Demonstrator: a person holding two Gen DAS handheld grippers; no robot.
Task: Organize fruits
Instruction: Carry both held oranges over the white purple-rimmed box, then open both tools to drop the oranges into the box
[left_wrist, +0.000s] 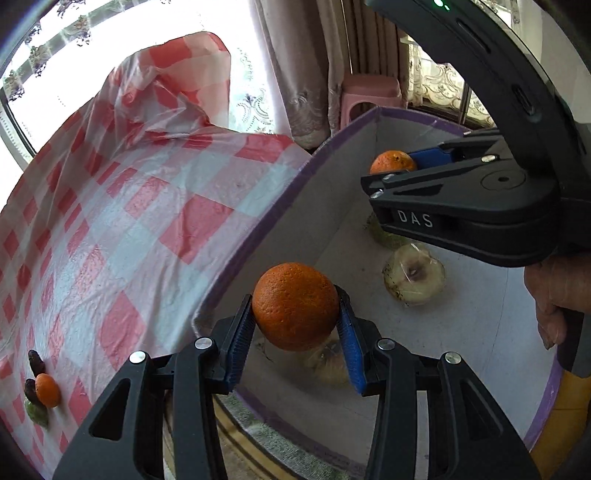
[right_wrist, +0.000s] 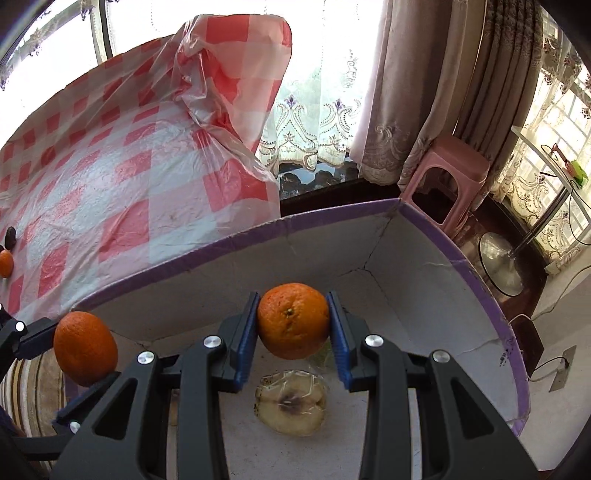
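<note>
Left wrist view: orange (left_wrist: 295, 306) between left gripper (left_wrist: 297, 325) pads, above box (left_wrist: 258, 229).

Below your right gripper (right_wrist: 292, 321), a wrapped apple half (right_wrist: 290, 402) occupies the box floor (right_wrist: 406, 424); bare floor lies to its right. The purple-edged wall (right_wrist: 229, 240) stands ahead.

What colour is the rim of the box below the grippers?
Purple; the box rim runs along white inner walls, clearest in the right wrist view.
</note>
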